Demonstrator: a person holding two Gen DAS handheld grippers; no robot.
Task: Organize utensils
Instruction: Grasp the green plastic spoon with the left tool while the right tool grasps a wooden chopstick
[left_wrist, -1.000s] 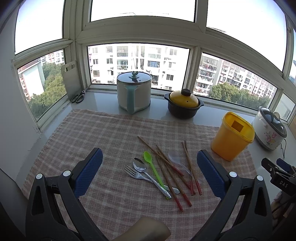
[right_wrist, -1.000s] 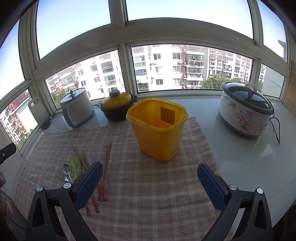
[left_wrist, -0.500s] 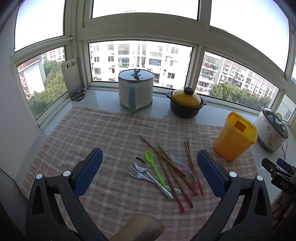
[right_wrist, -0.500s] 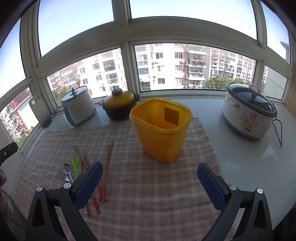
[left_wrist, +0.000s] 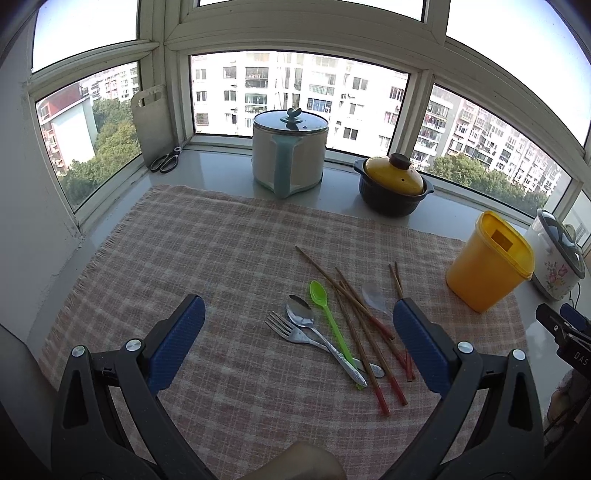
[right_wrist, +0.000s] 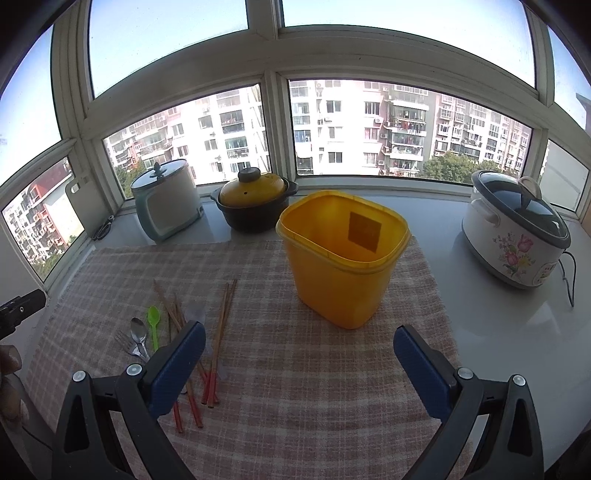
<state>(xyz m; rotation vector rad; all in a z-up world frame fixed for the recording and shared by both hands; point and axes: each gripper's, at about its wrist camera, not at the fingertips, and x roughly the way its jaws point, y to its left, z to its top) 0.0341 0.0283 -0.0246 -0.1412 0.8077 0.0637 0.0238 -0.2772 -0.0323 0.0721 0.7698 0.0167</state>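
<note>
The utensils lie loose on the checked cloth: a fork, a metal spoon, a green spoon and a fan of chopsticks, with a clear spoon hard to make out among them. They sit between and just ahead of the left gripper fingers, long axes running toward the camera, handles nearest. Both pairs of fingers are spread wide and hold nothing. The right gripper has the pile off beyond its left finger, partly hidden by it, and the empty yellow bin straight ahead. I judge the left the nearer.
</note>
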